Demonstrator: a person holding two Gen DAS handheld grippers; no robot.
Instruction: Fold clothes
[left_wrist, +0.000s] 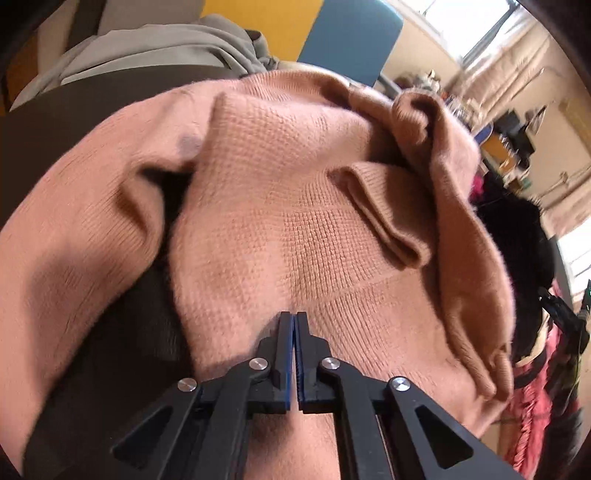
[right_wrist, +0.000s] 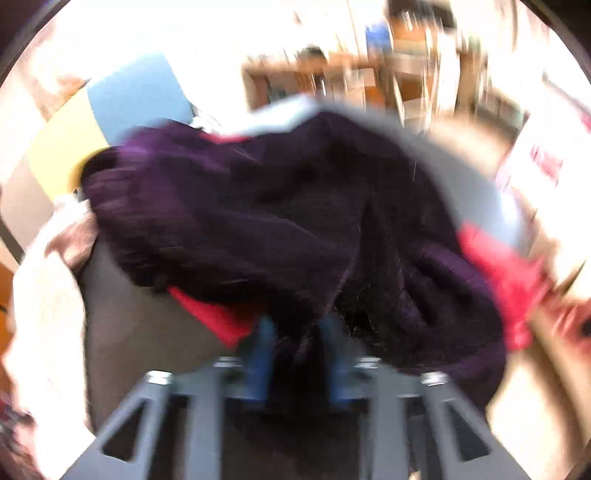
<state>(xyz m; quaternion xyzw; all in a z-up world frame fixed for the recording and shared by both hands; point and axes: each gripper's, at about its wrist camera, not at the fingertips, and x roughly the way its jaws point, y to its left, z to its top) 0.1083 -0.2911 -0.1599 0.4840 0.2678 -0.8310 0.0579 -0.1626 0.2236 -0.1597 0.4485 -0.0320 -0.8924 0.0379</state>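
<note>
A pink knitted sweater (left_wrist: 288, 206) fills the left wrist view, crumpled, with a folded sleeve across its right side. My left gripper (left_wrist: 294, 318) has its jaws together and rests against the sweater; whether fabric is pinched between them is hard to tell. In the blurred right wrist view a dark purple knitted garment (right_wrist: 258, 221) lies bunched on the table. My right gripper (right_wrist: 299, 328) has its blue pads apart with purple fabric between them, and it appears closed on that fabric.
A grey garment (left_wrist: 155, 48) lies beyond the pink sweater on the dark table (left_wrist: 74, 110). A red garment (right_wrist: 498, 266) sits under and right of the purple one. A white cloth (right_wrist: 48, 295) lies at left. Blue and yellow chair backs stand behind.
</note>
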